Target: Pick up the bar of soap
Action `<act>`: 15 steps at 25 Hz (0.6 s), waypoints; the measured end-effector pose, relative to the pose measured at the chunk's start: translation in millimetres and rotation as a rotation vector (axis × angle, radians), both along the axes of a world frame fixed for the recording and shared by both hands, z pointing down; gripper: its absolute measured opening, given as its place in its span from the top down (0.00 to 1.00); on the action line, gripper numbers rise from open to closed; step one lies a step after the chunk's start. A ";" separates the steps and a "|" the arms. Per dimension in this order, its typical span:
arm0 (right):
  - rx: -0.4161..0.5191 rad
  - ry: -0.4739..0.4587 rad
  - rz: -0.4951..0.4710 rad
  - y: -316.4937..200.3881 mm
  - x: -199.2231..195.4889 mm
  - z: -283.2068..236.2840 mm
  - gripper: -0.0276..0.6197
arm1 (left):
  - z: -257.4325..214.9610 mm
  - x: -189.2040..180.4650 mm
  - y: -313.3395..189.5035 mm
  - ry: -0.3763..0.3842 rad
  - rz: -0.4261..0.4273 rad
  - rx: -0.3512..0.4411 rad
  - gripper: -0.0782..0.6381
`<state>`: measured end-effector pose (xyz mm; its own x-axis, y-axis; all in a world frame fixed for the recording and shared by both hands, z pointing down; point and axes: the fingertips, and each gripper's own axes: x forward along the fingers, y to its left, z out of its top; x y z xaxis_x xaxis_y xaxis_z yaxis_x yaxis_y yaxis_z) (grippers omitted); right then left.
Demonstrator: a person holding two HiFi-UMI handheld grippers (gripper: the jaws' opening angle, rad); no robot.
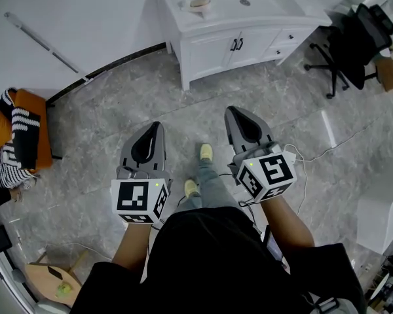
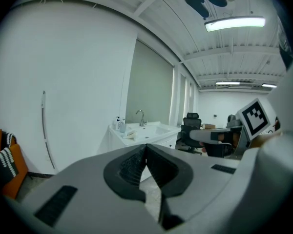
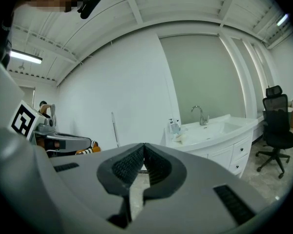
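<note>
The bar of soap [image 1: 200, 4] lies pale in a small dish on the white vanity counter [image 1: 262, 8] at the far top of the head view. It also shows as a small pale lump [image 2: 129, 134] in the left gripper view and beside the bottles [image 3: 181, 136] in the right gripper view. My left gripper [image 1: 158, 124] and right gripper [image 1: 230, 108] are held side by side over the marble floor, well short of the vanity, both pointing toward it. Both are shut with nothing between the jaws, as the left gripper [image 2: 146, 145] and right gripper [image 3: 144, 144] views confirm.
A faucet [image 2: 141, 116] and bottles [image 3: 174, 126] stand on the counter. A black office chair [image 1: 354, 44] is to the vanity's right. An orange seat with a striped cloth [image 1: 23, 133] sits at the left wall. A cardboard box [image 1: 52, 280] and a floor cable [image 1: 314, 156] lie nearby.
</note>
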<state>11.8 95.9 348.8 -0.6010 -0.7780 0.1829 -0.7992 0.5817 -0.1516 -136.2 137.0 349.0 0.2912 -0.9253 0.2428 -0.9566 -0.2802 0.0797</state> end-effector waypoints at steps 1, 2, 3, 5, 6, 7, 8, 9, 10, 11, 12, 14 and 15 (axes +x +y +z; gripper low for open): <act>-0.004 0.000 0.000 -8.2 0.3 1.5 0.95 | 0.9 0.7 -7.3 -0.001 0.002 -0.005 0.88; -0.008 0.000 0.000 -16.5 0.5 2.7 0.95 | 1.8 0.9 -15.1 -0.002 0.003 -0.009 0.88; -0.011 0.000 0.001 -25.7 0.8 3.4 0.95 | 2.6 0.9 -23.9 -0.003 0.004 -0.012 0.88; -0.013 0.002 0.002 -45.4 0.7 4.3 0.95 | 3.9 0.2 -42.6 -0.003 0.005 -0.019 0.88; -0.014 0.003 0.000 -54.9 0.6 4.6 0.95 | 4.3 -0.2 -51.0 -0.004 0.002 -0.023 0.88; -0.013 0.005 -0.003 -64.5 0.8 4.3 0.95 | 4.3 -0.4 -59.0 -0.007 0.000 -0.027 0.88; -0.009 0.007 -0.006 -74.6 2.0 3.2 0.95 | 4.2 0.3 -67.6 -0.011 -0.002 -0.032 0.88; -0.003 0.009 -0.008 -85.2 4.3 1.4 0.95 | 3.7 1.9 -76.9 -0.015 -0.001 -0.036 0.88; 0.005 0.012 -0.006 -95.9 7.3 -0.6 0.95 | 2.7 4.0 -86.5 -0.019 0.003 -0.037 0.88; 0.013 0.014 -0.003 -106.4 10.0 -2.1 0.95 | 1.7 5.8 -95.9 -0.022 0.007 -0.036 0.88; 0.018 0.012 0.000 -116.2 12.0 -3.0 0.95 | 1.0 7.1 -104.8 -0.026 0.011 -0.035 0.88; 0.018 0.003 0.002 -132.2 14.5 -2.4 0.95 | 0.6 9.6 -120.5 -0.033 0.015 -0.036 0.88; 0.015 0.002 0.000 -138.4 15.8 -1.2 0.95 | 0.4 11.5 -127.1 -0.035 0.016 -0.038 0.88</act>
<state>27.7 -42.5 347.6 -0.6003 -0.7809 0.1728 -0.7998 0.5835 -0.1410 -124.8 9.9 349.5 0.2971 -0.9103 0.2883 -0.9543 -0.2932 0.0576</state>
